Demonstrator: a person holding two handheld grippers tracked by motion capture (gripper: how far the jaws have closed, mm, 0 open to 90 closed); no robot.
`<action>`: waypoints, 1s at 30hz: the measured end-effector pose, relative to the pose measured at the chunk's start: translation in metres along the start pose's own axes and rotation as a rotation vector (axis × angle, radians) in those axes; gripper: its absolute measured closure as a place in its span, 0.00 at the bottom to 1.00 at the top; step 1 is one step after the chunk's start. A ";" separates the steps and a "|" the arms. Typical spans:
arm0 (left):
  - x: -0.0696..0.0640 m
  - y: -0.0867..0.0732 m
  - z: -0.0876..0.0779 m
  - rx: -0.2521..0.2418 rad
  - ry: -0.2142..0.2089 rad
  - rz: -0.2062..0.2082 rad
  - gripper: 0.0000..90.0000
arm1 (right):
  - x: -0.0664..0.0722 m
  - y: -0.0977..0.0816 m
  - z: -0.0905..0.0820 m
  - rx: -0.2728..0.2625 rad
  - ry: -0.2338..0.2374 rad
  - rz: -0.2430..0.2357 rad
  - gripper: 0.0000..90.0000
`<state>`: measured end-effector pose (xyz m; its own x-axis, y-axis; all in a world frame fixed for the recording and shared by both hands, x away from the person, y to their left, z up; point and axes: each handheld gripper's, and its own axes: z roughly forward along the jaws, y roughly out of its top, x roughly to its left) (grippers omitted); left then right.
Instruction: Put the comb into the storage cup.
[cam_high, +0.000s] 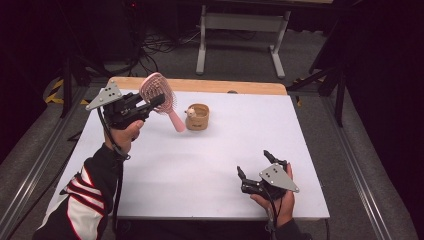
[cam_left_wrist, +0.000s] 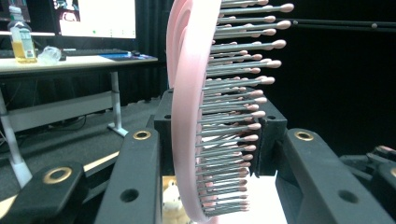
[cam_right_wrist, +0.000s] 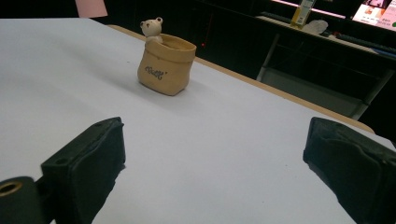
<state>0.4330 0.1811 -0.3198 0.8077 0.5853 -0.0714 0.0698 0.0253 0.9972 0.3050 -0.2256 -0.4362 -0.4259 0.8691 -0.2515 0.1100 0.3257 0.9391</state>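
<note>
**Operator:** Two things matter from where I sit: the pink hairbrush (cam_high: 159, 95) and the little tan bear pot (cam_high: 198, 117) near the far edge of the white table (cam_high: 210, 165). My left gripper (cam_high: 150, 106) has its jaws clamped on the brush head, up off the table toward the far left corner, handle slanting down toward the pot.

**Spotter:** And your other hand?

**Operator:** The right gripper (cam_high: 254, 165) sits low by the near right corner, jaws spread wide with nothing between them. Its own view looks straight across the table at the pot.

**Spotter:** So the handle goes into the pot?

**Operator:** That's my reading. I'd bring the handle tip over the pot's mouth first, then lower straight, keeping clear of the bear figure (cam_right_wrist: 152, 29) at the rim. The pot looks light, so a sideways nudge could tip it.

**Spotter:** Steady it?

**Operator:** If it wobbles, I'd bring the right gripper in beside the wall.
</note>
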 end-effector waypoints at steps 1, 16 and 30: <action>0.000 0.001 0.002 0.002 0.002 0.003 0.71 | 0.000 0.000 0.000 0.001 -0.002 0.000 0.07; 0.005 0.008 0.033 0.040 0.020 0.016 0.71 | -0.004 0.000 -0.001 -0.007 -0.007 0.016 0.07; 0.006 0.036 0.068 0.057 0.015 0.029 0.71 | -0.005 -0.001 0.000 -0.007 -0.002 0.022 0.07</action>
<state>0.4803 0.1310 -0.2855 0.8012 0.5969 -0.0418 0.0802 -0.0378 0.9961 0.3068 -0.2303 -0.4356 -0.4218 0.8766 -0.2315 0.1132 0.3043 0.9458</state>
